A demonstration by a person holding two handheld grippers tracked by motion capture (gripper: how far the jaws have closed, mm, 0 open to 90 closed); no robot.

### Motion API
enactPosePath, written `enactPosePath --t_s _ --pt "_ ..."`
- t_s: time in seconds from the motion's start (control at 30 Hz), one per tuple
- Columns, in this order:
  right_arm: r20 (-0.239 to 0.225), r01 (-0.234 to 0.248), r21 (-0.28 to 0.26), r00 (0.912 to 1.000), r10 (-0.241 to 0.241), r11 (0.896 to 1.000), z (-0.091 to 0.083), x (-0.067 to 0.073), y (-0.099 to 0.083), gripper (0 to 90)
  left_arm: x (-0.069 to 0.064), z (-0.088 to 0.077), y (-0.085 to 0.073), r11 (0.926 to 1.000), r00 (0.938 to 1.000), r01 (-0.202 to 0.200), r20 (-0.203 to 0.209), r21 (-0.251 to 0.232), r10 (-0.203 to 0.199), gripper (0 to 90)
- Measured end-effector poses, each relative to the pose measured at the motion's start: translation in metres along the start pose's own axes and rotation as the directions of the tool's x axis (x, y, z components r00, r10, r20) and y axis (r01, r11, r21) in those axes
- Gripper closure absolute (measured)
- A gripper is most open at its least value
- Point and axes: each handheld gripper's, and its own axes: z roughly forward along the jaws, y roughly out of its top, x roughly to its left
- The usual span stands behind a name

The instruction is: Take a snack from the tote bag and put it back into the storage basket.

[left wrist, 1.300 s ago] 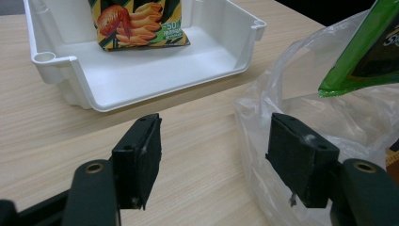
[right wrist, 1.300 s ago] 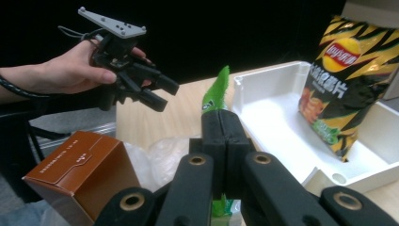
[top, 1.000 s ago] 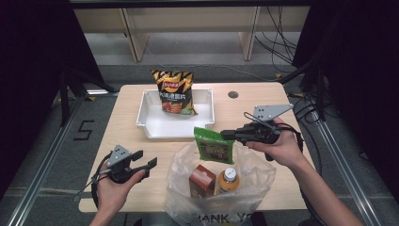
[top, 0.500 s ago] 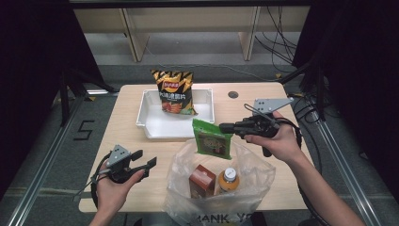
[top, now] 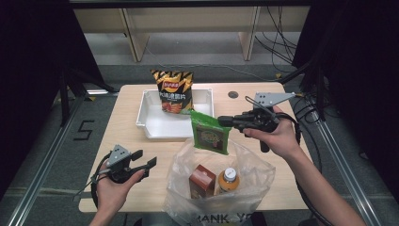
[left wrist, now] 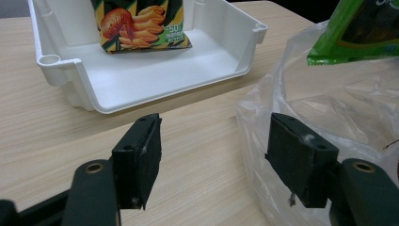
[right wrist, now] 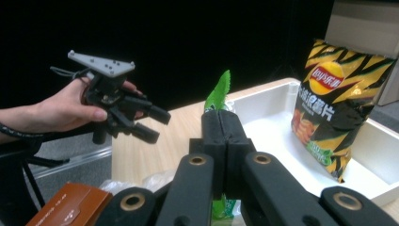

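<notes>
The right tongs [top: 225,121] are clenched on the top edge of a green snack packet [top: 210,134], which hangs in the air above the open mouth of a clear plastic bag [top: 256,165], just in front of the white tray [top: 151,128]. In the right gripper view the two black jaws stand pressed together, and the thin green edge of the packet [right wrist: 219,92] comes out above them. The left tongs [top: 145,160] are released, with nothing between the jaws; they are held low over the table [top: 117,113] at the left side of the bag. In the left gripper view the two pads stand apart, the bare wood of the table is seen between them, and the right pad is close to the wrinkled wall of the bag [left wrist: 301,101]; I cannot tell if it touches the plastic. Inside the bag stand a brown carton [top: 202,181] and, just beside it on the right, a bottle with orange content and a white cap [top: 227,180]. A bag of chips [top: 173,91] in yellow and black stands upright in the tray, leaning at its far wall. The tray is on the far half of the table, and the plastic bag is at the near edge, between the two hands.
</notes>
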Motion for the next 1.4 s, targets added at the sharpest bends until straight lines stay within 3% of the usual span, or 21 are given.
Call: enactPosePath --t_s 0.17,0.27,0.37,0.6,0.67,1.2,1.37,1.4 --pt "0.003 -0.024 -0.005 0.9997 0.024 1.000 -0.001 0.001 0.006 90.0 0.000 0.000 0.000 0.9999 0.9999 0.014 -0.001 -0.003 -0.014 35.1" --pt "0.000 -0.029 -0.012 0.9996 0.029 1.000 -0.001 0.001 0.008 90.0 0.000 -0.001 0.000 1.0000 1.0000 0.000 -0.001 0.001 0.000 35.1" --pt "0.017 -0.001 -0.034 0.9999 0.002 0.999 0.000 -0.001 0.010 90.0 0.000 -0.001 0.000 1.0000 1.0000 0.000 -0.002 0.001 0.000 35.1" --pt "0.008 -0.034 -0.036 0.9994 0.034 0.999 0.003 -0.001 0.016 90.0 0.000 0.000 0.000 1.0000 1.0000 -0.001 0.001 0.000 0.001 35.2" --pt "0.014 -0.014 -0.049 0.9998 0.014 0.999 0.006 -0.003 0.018 90.0 0.000 0.000 0.000 1.0000 1.0000 0.001 0.002 -0.001 -0.001 35.1" --pt "0.014 -0.029 -0.059 0.9995 0.030 0.998 0.015 -0.007 0.029 90.0 0.000 0.000 -0.001 1.0000 1.0000 0.002 0.000 0.002 -0.002 35.2" --pt "0.033 -0.007 -0.082 0.9994 0.010 0.997 0.019 -0.010 0.035 90.0 0.000 0.000 -0.001 1.0000 1.0000 0.001 0.003 -0.001 -0.001 35.2" --pt "0.027 -0.032 -0.074 0.9990 0.034 0.997 0.019 -0.008 0.036 90.0 0.000 0.000 -0.001 1.0000 1.0000 0.001 0.003 -0.001 -0.001 35.2"
